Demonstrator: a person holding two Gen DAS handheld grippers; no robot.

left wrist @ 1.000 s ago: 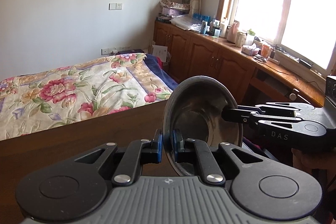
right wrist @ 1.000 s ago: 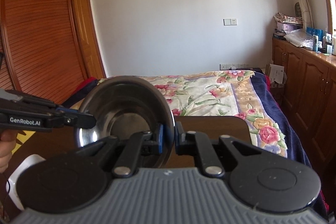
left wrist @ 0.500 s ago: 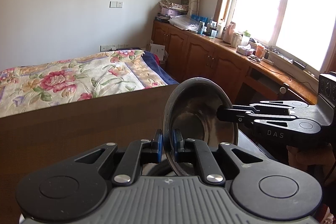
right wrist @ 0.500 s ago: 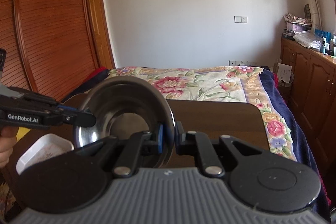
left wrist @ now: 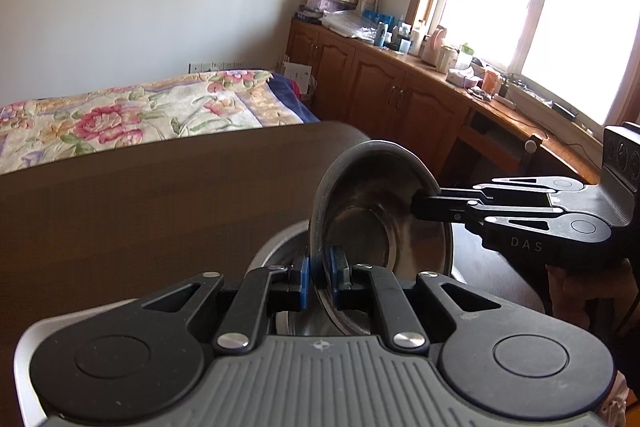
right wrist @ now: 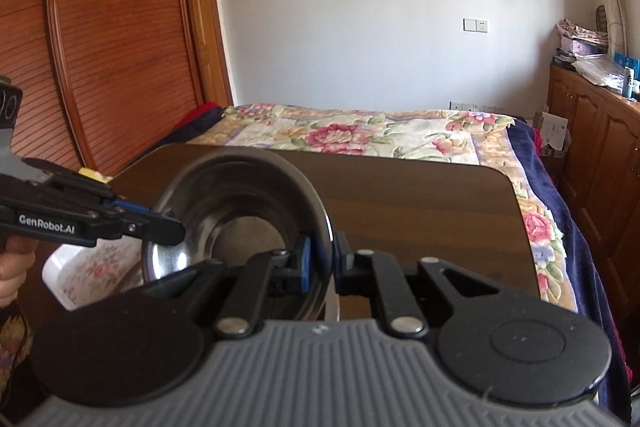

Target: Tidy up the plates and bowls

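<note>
Two grippers, left gripper (left wrist: 319,277) and right gripper (right wrist: 320,259), each pinch opposite rims of one steel bowl (left wrist: 380,223), held tilted on edge just above a second bowl (left wrist: 276,247) near the table's (left wrist: 140,195) front edge, ready for nesting.

Left gripper (left wrist: 319,273): black linkage fingers, blue pads (left wrist: 304,277), silver pivot screws, ribbed grey housing at the bottom of the frame. "GenRobot.AI" is printed in white on its side, seen at left in the right view. Right gripper (right wrist: 319,261): identical build; "DAS" is marked on its side, seen at right in the left view.
</note>
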